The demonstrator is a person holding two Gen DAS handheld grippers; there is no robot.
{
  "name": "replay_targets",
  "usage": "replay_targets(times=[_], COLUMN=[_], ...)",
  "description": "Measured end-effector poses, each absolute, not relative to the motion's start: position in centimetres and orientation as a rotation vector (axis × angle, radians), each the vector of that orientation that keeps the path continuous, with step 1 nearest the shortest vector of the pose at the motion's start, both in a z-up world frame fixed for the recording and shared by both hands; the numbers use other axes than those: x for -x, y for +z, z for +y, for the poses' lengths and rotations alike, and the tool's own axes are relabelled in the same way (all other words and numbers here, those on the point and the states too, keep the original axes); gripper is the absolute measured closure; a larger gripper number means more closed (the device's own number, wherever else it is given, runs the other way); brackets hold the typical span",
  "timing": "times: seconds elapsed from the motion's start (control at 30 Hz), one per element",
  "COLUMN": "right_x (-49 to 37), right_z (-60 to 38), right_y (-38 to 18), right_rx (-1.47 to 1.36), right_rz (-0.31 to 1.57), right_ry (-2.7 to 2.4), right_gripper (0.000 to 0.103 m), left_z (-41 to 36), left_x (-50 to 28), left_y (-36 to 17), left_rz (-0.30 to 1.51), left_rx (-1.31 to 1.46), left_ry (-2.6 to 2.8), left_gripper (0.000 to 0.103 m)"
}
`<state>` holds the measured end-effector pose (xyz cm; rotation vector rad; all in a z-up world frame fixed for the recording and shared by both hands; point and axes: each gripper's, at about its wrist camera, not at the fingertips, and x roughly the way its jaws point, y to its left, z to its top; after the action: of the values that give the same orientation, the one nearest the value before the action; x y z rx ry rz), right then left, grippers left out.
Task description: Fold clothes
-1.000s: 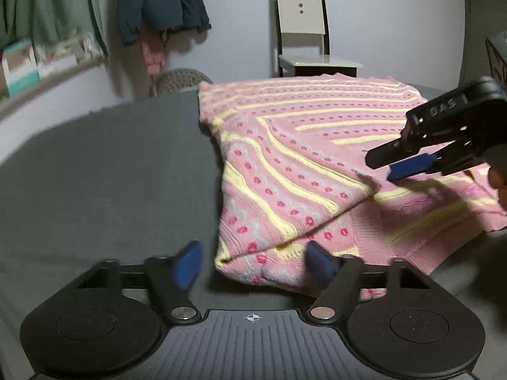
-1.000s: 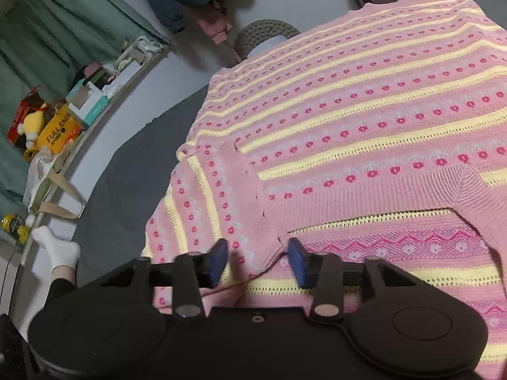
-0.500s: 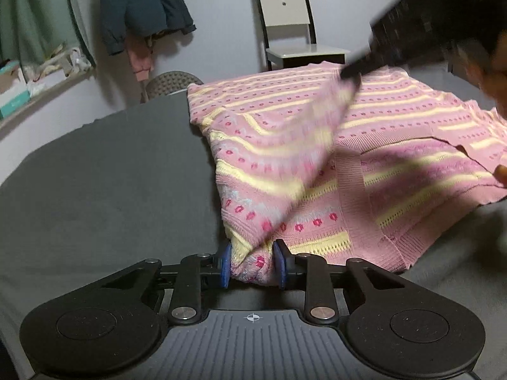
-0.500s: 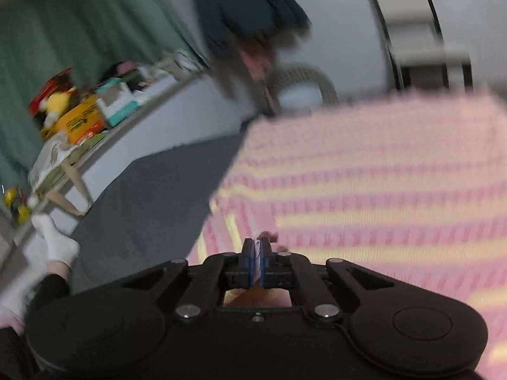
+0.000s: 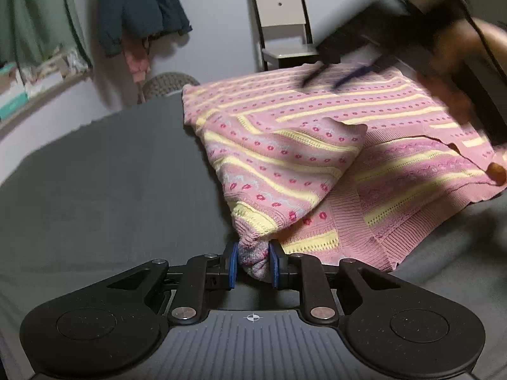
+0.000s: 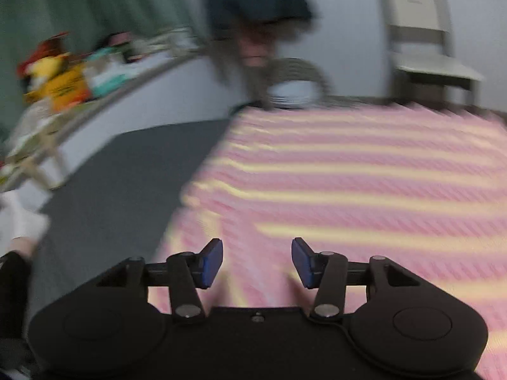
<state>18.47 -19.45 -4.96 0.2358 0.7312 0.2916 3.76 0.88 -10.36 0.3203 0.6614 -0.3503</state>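
A pink knitted sweater (image 5: pixel 317 133) with yellow stripes and red dots lies spread on a dark grey surface (image 5: pixel 111 174). One sleeve (image 5: pixel 285 164) is folded diagonally over its body. My left gripper (image 5: pixel 252 264) is shut on the bunched sleeve cuff at the near edge. In the right wrist view, which is motion-blurred, my right gripper (image 6: pixel 256 261) is open above the sweater (image 6: pixel 348 190) with nothing between its blue pads. The left wrist view shows that right gripper (image 5: pixel 336 76) blurred over the far part of the sweater, held by a hand (image 5: pixel 459 63).
A pale chair (image 5: pixel 282 28) stands against the back wall. Dark jackets (image 5: pixel 139 9) hang at the upper left above a woven stool (image 5: pixel 171 82). A shelf with boxes (image 6: pixel 63 85) runs along the left wall. Bare grey surface lies left of the sweater.
The right gripper has let go of the sleeve and opened, moving toward the far side of the sweater. The sleeve now lies flat on the body. The left gripper stays shut on the cuff.
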Motion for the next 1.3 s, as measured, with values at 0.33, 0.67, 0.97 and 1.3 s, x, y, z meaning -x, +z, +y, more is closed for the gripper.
replay_targets(times=[0.33,0.67,0.97,1.3], right_x=[-29.5,-29.9,-28.4,-24.8], right_z=[-7.8,-4.1,-5.1,-18.8], right_y=[-6.2,-6.9,-5.6,-5.8], right_rx=[0.328,0.448,0.388,-0.075], right_rz=[1.023,1.051,0.95,0.971], right_ry=[0.633,0.72,0.676,0.426], right_gripper=[0.082,0.095,0.065,0.057], left_z=[2.5,3.8,3.1,3.5], left_x=[-4.1,-3.6,-3.0,-1.4], left_y=[-10.7,-11.0,-11.1,-8.0], left_rz=[0.683,0.695,0.702,0.555], left_rx=[-0.2,-0.104,-0.148,-0.242], left_ry=[-0.366,-0.336,-0.331,-0.288], left_gripper=[0.082,0.083,0.082,0.072])
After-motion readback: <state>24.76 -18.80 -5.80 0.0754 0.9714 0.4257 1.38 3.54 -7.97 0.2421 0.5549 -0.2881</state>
